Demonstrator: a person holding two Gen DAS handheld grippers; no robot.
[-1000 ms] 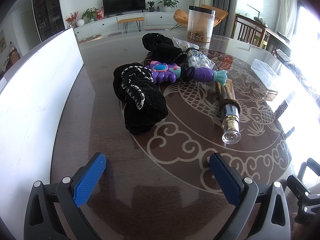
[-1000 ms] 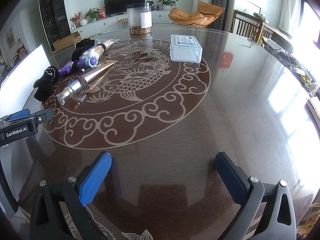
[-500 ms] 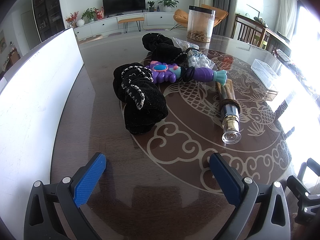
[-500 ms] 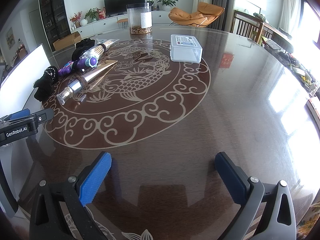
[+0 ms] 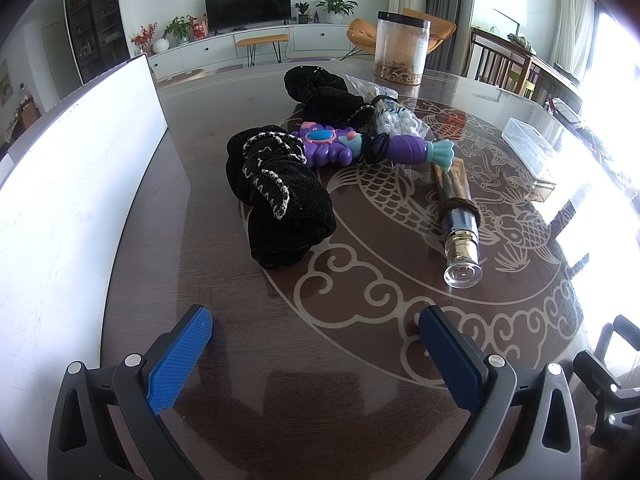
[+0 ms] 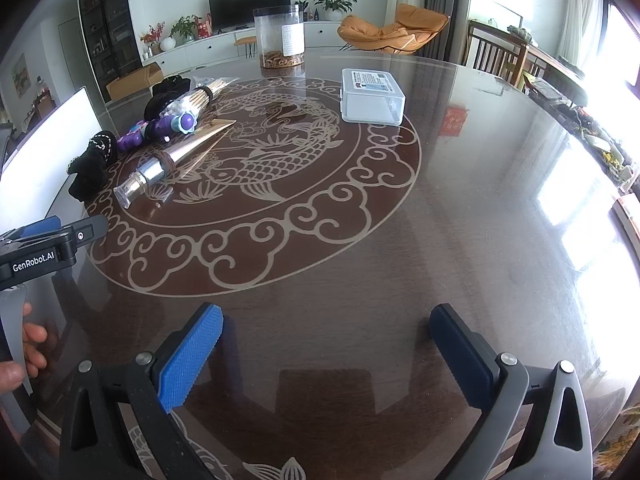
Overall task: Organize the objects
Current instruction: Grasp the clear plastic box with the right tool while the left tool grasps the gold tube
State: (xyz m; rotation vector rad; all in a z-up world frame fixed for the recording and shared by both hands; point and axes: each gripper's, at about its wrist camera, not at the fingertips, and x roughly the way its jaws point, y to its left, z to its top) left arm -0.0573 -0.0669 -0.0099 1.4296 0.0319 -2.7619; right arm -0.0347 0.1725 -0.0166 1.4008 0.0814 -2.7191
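A pile lies on the round dark table (image 5: 224,288): a black knitted cloth (image 5: 280,196), a purple toy (image 5: 360,148), a second black cloth (image 5: 324,96), a bag of white pieces (image 5: 394,118) and a tube with a clear cap (image 5: 456,216). My left gripper (image 5: 316,328) is open and empty, short of the black cloth. My right gripper (image 6: 326,326) is open and empty above bare table; the pile (image 6: 160,136) lies far to its left. The left gripper's body (image 6: 44,248) shows at the right wrist view's left edge.
A clear lidded box (image 6: 372,96) and a tall clear jar (image 6: 280,38) stand at the table's far side. A white board (image 5: 68,184) stands along the table's left edge. Chairs and a TV unit lie beyond the table.
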